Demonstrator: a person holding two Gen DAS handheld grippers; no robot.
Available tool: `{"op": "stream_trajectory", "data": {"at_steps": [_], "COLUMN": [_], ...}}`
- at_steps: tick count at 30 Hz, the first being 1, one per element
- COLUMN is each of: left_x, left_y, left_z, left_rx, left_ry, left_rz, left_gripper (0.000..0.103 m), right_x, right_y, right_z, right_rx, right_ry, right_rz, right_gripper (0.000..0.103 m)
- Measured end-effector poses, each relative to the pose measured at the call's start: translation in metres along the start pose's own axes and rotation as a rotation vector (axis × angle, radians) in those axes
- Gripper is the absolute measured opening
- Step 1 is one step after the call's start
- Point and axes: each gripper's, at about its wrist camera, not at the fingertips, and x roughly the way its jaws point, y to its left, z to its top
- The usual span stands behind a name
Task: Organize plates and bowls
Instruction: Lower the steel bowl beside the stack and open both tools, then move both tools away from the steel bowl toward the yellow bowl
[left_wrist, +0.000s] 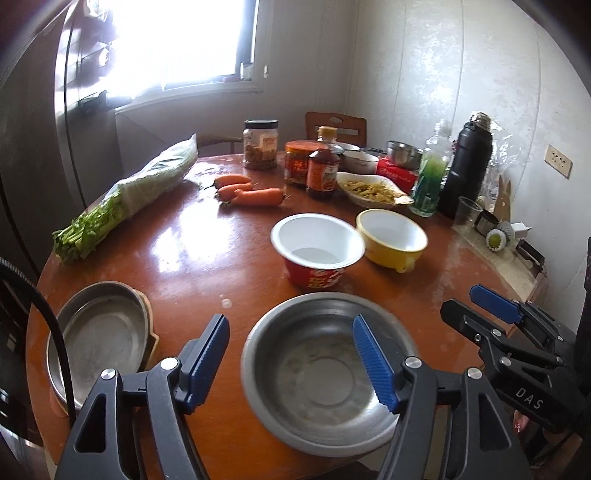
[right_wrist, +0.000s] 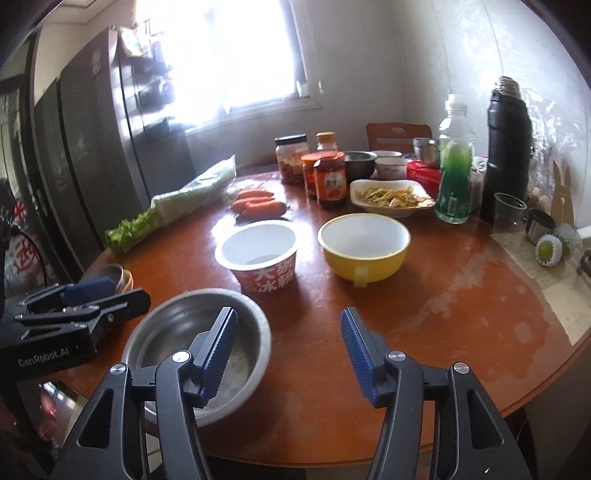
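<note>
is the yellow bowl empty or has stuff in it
Empty: the yellow bowl stands upright, and its white inside shows bare down to the bottom in both views.

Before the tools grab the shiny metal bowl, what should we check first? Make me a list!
1. Left tool open wide enough: ok, its jaws are spread apart.
2. Left tool lined up with the metal bowl: ok, one finger is over the bowl, the other outside its rim.
3. Metal bowl empty: ok, nothing visible inside.
4. Right tool free: ok, open and holding nothing.
5. Neighbours out of the way: ok, the red paper bowl and yellow bowl sit farther back.
6. Stacking spot ready: cannot tell; the metal plate is partly hidden behind the left tool.
</note>
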Motion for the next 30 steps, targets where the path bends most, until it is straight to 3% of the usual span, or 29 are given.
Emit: {"op": "stream_trajectory", "data": {"at_steps": [13, 30], "left_x": [0.017, 0.066], "left_y": [-0.051, -0.093], "left_z": [0.018, 0.054], "left_rx": [0.029, 0.033], "left_ry": [0.035, 0.094], "left_rz": [-0.046, -0.074], "left_gripper": [0.070, 0.070], "right_x": [-0.017, 0.013], "right_y": [-0.044, -0.100], "right_z": [0.010, 0.033], "right_rx": [0.034, 0.059], "right_ry": [-0.017, 0.034], "right_rz": [-0.061, -0.102], "right_gripper": [0.062, 0.062]}}
